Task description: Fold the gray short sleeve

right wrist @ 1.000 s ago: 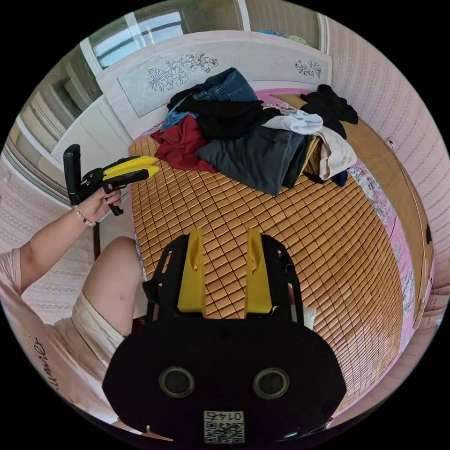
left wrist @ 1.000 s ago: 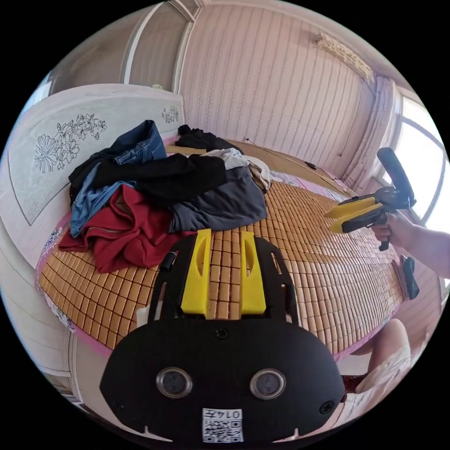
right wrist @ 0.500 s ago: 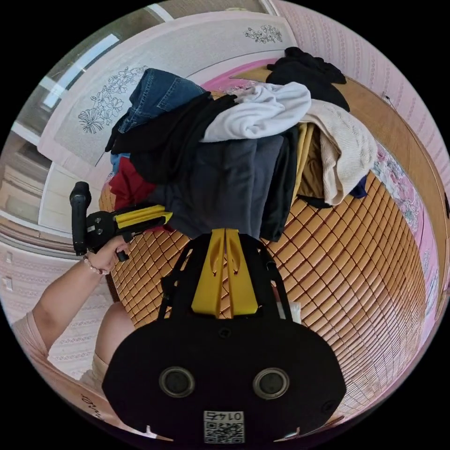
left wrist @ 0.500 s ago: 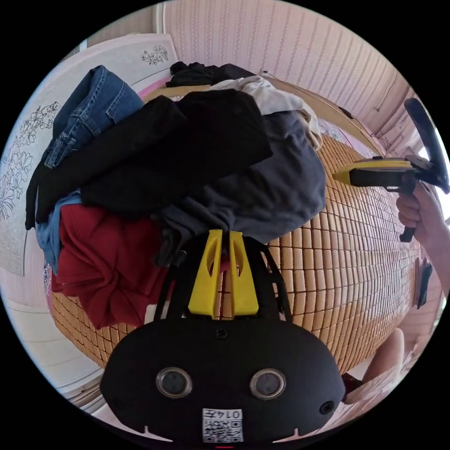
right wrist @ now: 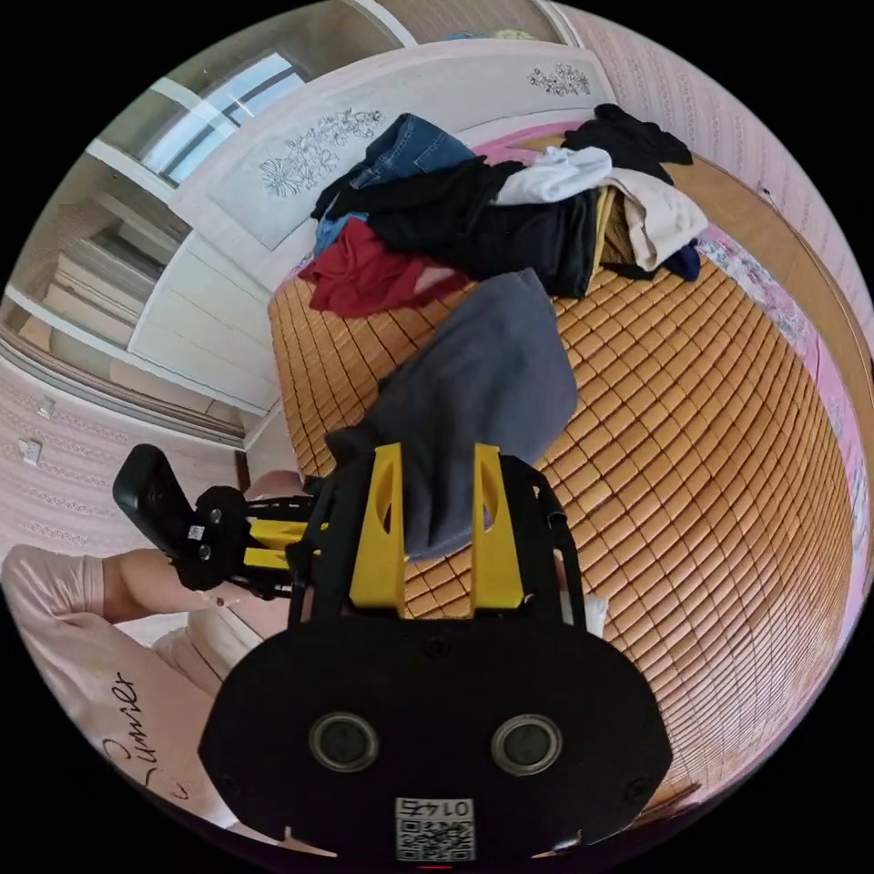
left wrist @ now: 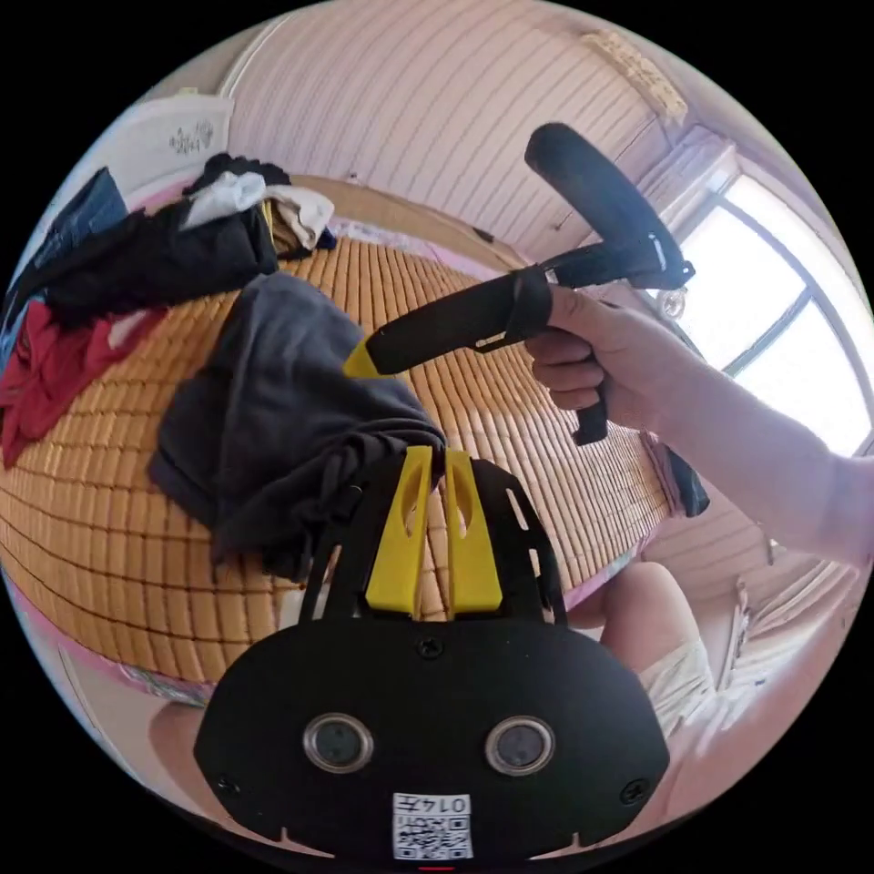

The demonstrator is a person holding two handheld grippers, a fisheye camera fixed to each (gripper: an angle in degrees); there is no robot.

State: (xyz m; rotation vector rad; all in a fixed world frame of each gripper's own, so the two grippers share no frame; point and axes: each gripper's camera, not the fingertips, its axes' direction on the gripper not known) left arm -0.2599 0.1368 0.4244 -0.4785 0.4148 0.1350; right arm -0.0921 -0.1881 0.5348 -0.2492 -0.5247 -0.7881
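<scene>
**Visitor:** On the woven bamboo mat (right wrist: 692, 473), what is each tool doing?

**Onlooker:** At six o'clock in the left gripper view, the left gripper (left wrist: 435, 460) has its yellow jaws pinched nearly together on a bunched edge of the gray short sleeve (left wrist: 273, 410). I'd say that grip is for dragging it clear of the clothes pile (right wrist: 492, 209), which sits at twelve o'clock in the right gripper view.

**Visitor:** And the other one?

**Onlooker:** The right gripper (right wrist: 435, 496) stands wide, jaws apart, with gray cloth lying between them untouched. It looks poised to take a second hold.

**Visitor:** How does the shirt look?

**Onlooker:** Dark gray, soft, rumpled, not spread. It trails from the mat's middle toward the near edge, touching the pile's rim, no fold begun.
</scene>
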